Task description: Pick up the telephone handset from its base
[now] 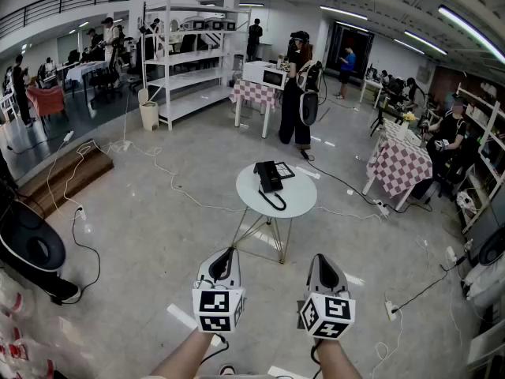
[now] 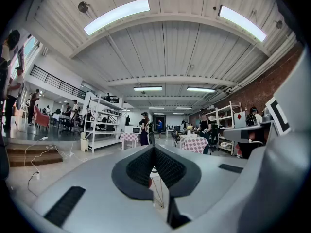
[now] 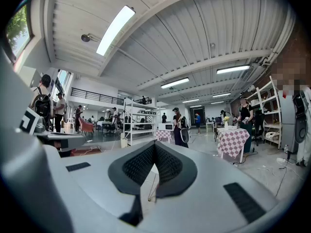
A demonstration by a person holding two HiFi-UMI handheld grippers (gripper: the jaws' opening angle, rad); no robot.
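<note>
Biggest thing in front of me is the grey floor (image 1: pixel 142 235), smooth and faintly glossy. Out in the open on it stands the round white table (image 1: pixel 298 198), a flat matte disc on thin wire legs (image 1: pixel 264 234). It's free on every side, so I judge I can walk straight up to it.

My left gripper (image 1: pixel 228 256) and right gripper (image 1: pixel 322 260) ride side by side ahead of me. They point level toward that table and are well short of it. Both are clenched on nothing. In each gripper view the ribbed black pads (image 2: pixel 141 166) meet at a seam, with only the table's wire legs showing past them. The shells are smooth grey plastic tapering to a beak, and each carries a cube (image 1: pixel 218 309) of black-and-white square markers at the back. I'd say I'm carrying them closed simply because nothing is within reach to take.

The telephone (image 1: pixel 278 172) sits on the far half of the tabletop. It's black and boxy, hard plastic by the look of it. The handset (image 1: pixel 267 180) lies along its left side, on the base as far as I can tell from here, not yet lifted. Its cord (image 1: pixel 274 202) droops toward me in a dark loop over the white top. One gripper will need to open wide enough to span the handset's bar.
</note>
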